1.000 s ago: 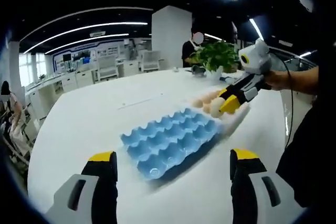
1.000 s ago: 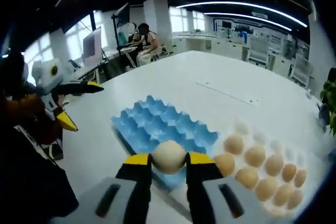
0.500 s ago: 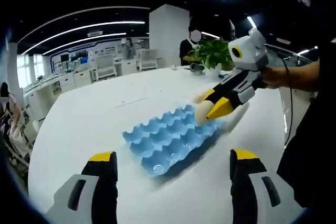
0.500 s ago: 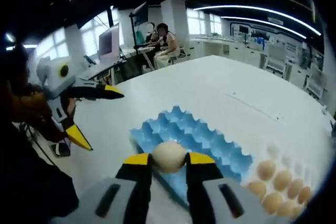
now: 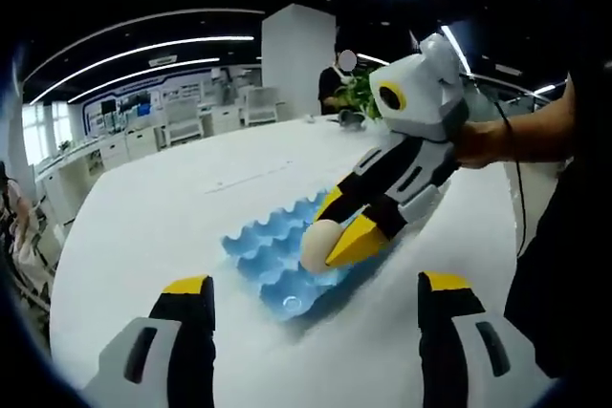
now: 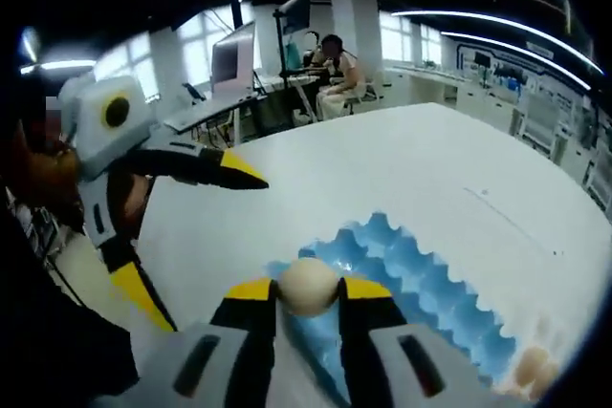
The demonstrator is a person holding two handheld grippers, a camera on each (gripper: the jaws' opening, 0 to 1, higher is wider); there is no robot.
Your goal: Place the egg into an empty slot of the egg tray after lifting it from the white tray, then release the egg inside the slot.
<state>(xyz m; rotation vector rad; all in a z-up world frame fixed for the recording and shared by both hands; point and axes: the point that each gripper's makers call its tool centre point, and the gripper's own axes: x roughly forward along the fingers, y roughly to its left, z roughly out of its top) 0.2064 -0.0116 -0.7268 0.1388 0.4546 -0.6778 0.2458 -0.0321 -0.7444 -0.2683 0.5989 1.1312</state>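
Right hand-held gripper [image 6: 308,301] clamps egg [image 6: 308,286] over egg tray [image 6: 421,279].

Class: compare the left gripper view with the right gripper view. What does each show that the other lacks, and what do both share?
Left gripper view: a potted plant behind the right tool.
Right gripper view: a computer monitor and eggs at the lower right edge.
Both: the blue egg tray on the white table, and the egg clamped in the right tool.
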